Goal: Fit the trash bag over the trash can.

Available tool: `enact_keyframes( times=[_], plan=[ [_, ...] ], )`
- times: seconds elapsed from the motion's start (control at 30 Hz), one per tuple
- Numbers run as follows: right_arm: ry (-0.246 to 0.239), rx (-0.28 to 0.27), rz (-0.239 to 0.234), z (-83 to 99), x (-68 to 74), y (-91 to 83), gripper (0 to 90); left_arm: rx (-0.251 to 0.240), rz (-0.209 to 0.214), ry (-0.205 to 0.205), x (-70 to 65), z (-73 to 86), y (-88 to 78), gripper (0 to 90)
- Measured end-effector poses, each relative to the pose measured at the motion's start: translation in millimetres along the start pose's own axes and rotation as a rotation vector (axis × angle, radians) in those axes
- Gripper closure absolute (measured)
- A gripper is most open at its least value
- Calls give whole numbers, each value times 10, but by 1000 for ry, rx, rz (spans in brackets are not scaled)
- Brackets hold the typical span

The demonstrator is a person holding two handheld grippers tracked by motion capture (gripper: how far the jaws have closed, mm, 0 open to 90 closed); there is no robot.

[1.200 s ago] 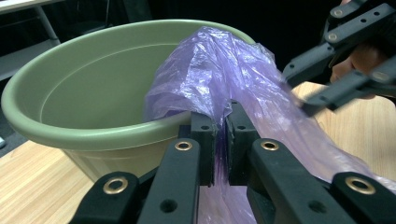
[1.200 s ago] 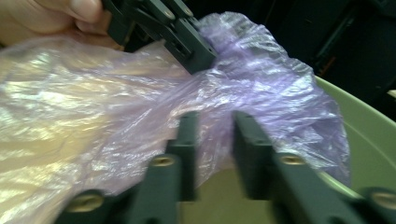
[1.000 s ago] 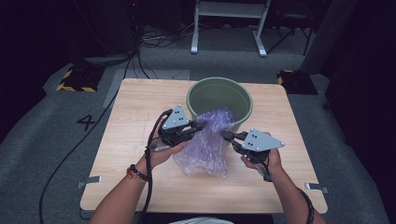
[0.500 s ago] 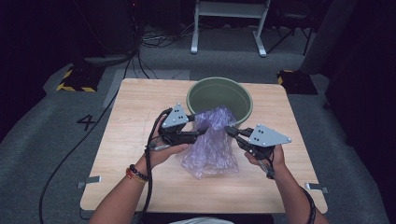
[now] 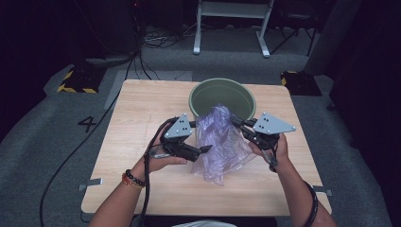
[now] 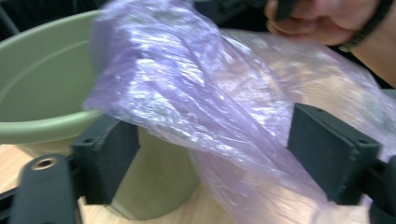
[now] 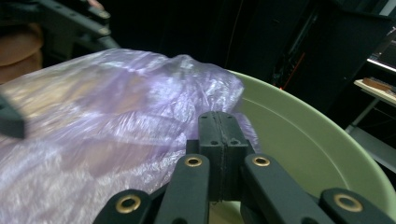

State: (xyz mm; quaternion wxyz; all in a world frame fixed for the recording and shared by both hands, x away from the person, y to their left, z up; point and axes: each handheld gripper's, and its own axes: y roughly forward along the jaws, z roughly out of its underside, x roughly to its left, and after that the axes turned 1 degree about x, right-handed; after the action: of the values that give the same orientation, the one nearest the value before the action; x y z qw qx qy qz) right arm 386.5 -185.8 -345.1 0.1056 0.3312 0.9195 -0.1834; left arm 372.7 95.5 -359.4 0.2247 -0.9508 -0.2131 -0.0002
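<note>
Two grippers are seen over a wooden table [image 5: 142, 109], with one purple plastic bag [image 5: 220, 142] stretched between them; on the left of the high view, the left gripper [image 5: 204, 149] is held low in the person's left hand [image 5: 161, 163], its tips pointing at the bag's lower left edge; its jaws have just been opening, and in the left gripper view the two black pads are set well apart, the film draped across the gap between them but not pressed by either; the bag is loose there. In the middle, the bag is lifted off the tabletop at its upper end, its top corner raised against the near rim of the green bucket [image 5: 222, 94], its lower folds trailing down onto the wood. The bucket is stood upright at the far middle of the table, just behind the bag. On the right, the right gripper [image 5: 235, 121] is carried in the right hand [image 5: 274, 149], angled toward the bucket's rim; in the right gripper view its jaws are pressed tight together, a pinch of the purple film clamped between them, the bucket's pale green wall just beyond.
</note>
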Motion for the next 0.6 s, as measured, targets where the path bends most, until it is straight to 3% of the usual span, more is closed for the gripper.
enact_keyframes(
  times=[0.07,0.1,0.13,0.27,0.43,0.6],
  plan=[
    [7,4,1,-4,-29,19,900,-4,-7,21,-1,-9,8,413],
    [16,0,-1,-8,-59,23,900,0,-28,32,-6,-23,12,562],
    [16,0,-1,-8,-59,23,900,4,-46,43,-8,-39,15,562],
    [22,-13,-2,-29,-86,7,900,-4,-62,61,3,-84,7,755],
    [28,-24,-3,-40,-98,-6,900,-19,-82,53,46,-128,21,881],
    [37,-40,-9,-12,-87,-40,773,-34,-84,6,115,-169,65,892]
  ],
)
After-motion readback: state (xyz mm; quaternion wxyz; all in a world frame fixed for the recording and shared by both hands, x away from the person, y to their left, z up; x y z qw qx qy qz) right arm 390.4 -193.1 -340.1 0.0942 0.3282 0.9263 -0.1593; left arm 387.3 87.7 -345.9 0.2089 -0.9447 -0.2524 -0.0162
